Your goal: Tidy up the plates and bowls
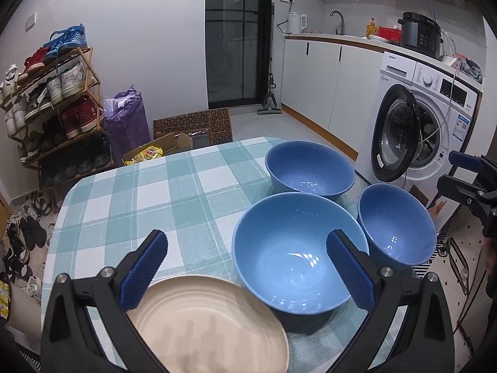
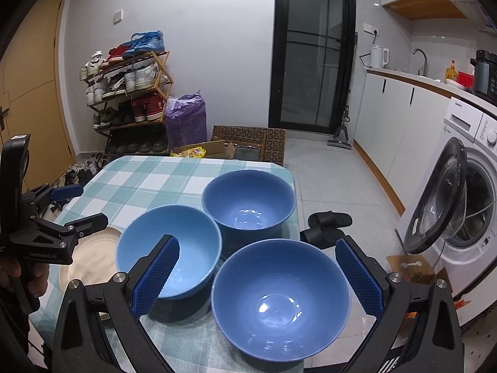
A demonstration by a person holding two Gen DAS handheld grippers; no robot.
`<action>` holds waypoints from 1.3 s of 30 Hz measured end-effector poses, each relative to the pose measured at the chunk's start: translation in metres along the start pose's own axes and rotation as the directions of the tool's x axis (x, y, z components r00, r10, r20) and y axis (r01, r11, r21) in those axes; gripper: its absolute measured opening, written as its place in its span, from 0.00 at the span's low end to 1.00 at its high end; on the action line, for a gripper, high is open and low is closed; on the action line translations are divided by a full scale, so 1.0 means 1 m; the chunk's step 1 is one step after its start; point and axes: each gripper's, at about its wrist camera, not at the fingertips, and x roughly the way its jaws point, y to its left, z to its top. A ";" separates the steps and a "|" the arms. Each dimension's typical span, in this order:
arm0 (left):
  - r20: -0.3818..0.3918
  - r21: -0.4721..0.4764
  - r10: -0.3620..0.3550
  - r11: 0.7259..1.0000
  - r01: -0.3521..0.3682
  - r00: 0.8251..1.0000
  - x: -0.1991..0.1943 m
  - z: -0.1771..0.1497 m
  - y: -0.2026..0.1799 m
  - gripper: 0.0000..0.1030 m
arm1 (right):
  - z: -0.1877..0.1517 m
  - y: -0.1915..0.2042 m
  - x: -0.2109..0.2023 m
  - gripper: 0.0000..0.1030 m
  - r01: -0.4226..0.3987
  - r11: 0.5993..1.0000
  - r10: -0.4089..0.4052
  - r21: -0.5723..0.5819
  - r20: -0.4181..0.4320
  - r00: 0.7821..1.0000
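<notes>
On the checked tablecloth (image 1: pixel 161 192) we see three blue bowls clustered right: far bowl (image 1: pixel 310 168), light-blue bowl (image 1: pixel 295 255), right bowl (image 2: pixel 281 298). Cream plate (image 1: pixel 211 323) sits near-left, just beside the light-blue one. Our left gripper (image 1: pixel 245 267) hangs released above plate and bowl, holding nothing; right gripper (image 2: pixel 256 276) likewise spread wide over the right bowl, empty. Risk, we judge: right bowl sits near the table edge, so a clumsy rim pinch could tip it off; bowls touching may get knocked.

Two close wrist views, side by side, sharing the table (image 1: pixel 130 205)
</notes>
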 end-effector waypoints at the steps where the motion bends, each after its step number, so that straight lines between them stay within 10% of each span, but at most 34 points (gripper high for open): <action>1: -0.002 0.000 -0.002 1.000 0.002 1.000 0.001 0.002 -0.001 1.00 | 0.001 -0.003 0.001 0.99 0.002 1.000 -0.002 0.004 -0.001 1.000; 39: -0.041 0.024 -0.056 0.998 0.057 0.998 0.066 0.063 -0.035 1.00 | 0.037 -0.076 0.050 0.99 0.029 0.990 -0.018 0.140 -0.078 0.997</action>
